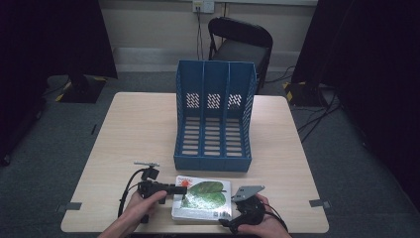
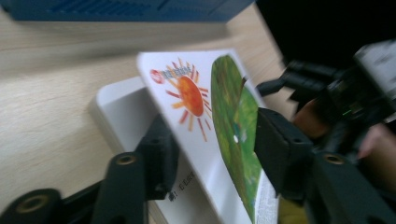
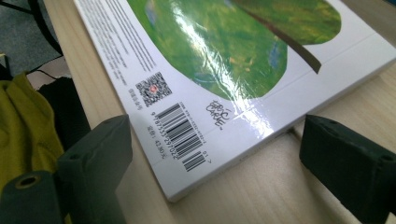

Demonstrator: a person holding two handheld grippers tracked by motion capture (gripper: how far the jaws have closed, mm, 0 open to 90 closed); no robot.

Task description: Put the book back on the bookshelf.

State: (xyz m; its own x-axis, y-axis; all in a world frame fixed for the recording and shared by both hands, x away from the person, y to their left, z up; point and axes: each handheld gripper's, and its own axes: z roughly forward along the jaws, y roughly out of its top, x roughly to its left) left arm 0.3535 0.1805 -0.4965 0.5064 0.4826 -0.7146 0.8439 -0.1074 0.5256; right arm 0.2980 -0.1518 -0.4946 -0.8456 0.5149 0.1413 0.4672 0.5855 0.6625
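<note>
So the glossy white book with the big green leaf and orange sun on its cover (image 1: 203, 198) is lying flat at the near edge of my pale wooden bench (image 1: 138, 129), just in front of the blue plastic three-slot file rack (image 1: 214, 119). My left tongs (image 2: 212, 140) have its lifted front cover between the pads. Right tongs (image 3: 215, 163) sit wide apart around the barcode corner, not touching.
</note>
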